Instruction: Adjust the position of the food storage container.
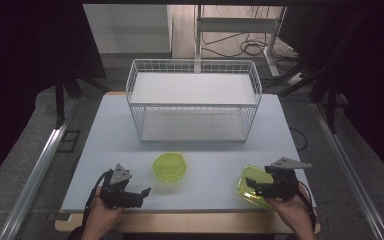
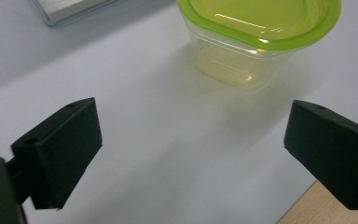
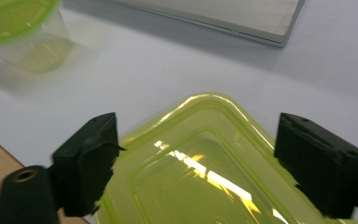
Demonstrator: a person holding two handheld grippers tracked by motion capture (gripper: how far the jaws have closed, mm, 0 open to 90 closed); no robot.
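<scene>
A square clear container with a lime-green lid [image 1: 250,184] rests near the table's front right edge. My right gripper [image 1: 258,190] straddles it. In the right gripper view both black jaws meet the rim of that lid [image 3: 200,158], one on each side. A rounder green-lidded tub [image 1: 169,166] stands at the front middle of the table, and it also appears as the tub [image 2: 256,32] ahead in the left gripper view. My left gripper [image 1: 139,195] hovers at the front left, short of the tub, its jaws wide apart with only bare table between them.
A white wire basket [image 1: 194,102] with a pale floor stands at the back middle of the white table [image 1: 105,135]. The table's wooden front edge [image 1: 190,222] runs just below both hands. Metal rails flank the table left and right.
</scene>
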